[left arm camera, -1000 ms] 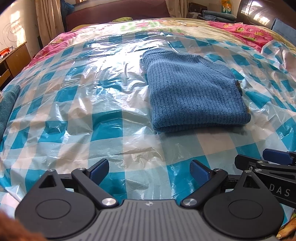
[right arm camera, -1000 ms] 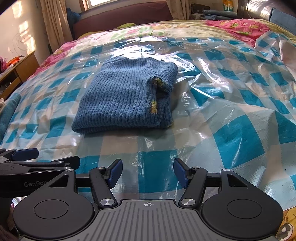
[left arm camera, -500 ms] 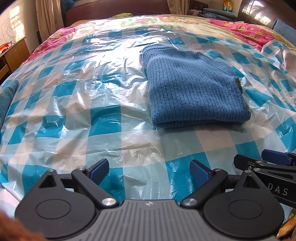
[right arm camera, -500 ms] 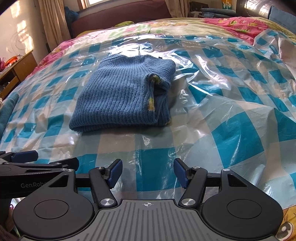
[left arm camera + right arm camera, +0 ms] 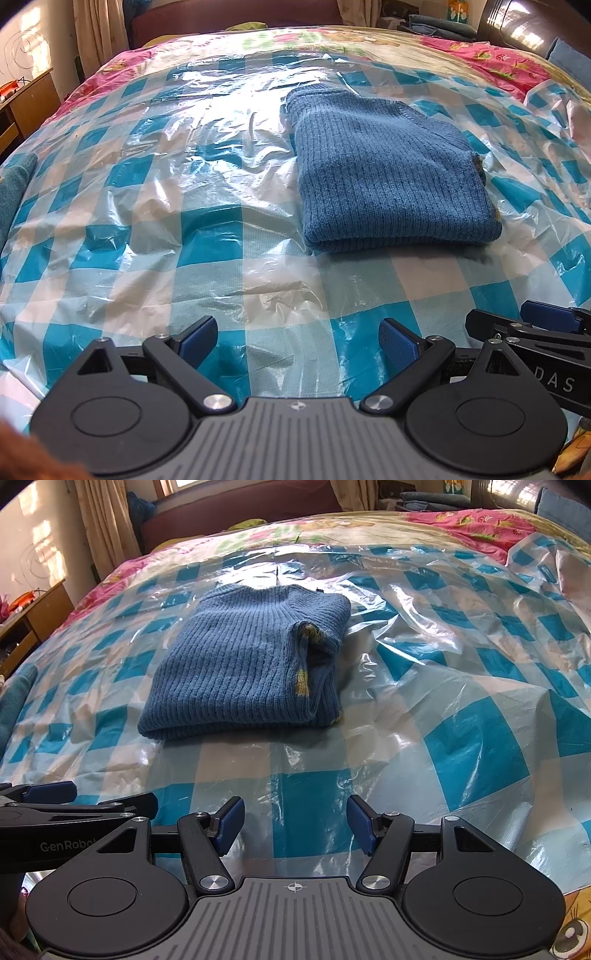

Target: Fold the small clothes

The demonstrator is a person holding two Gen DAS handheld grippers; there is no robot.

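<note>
Right wrist: ribbed, folded blue sweater [image 5: 236, 668].

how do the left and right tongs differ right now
The left tongs stand wider open than the right tongs. The folded blue sweater lies ahead to the right of the left tongs and ahead to the left of the right tongs. Both are empty, low over the checked plastic sheet.
</note>
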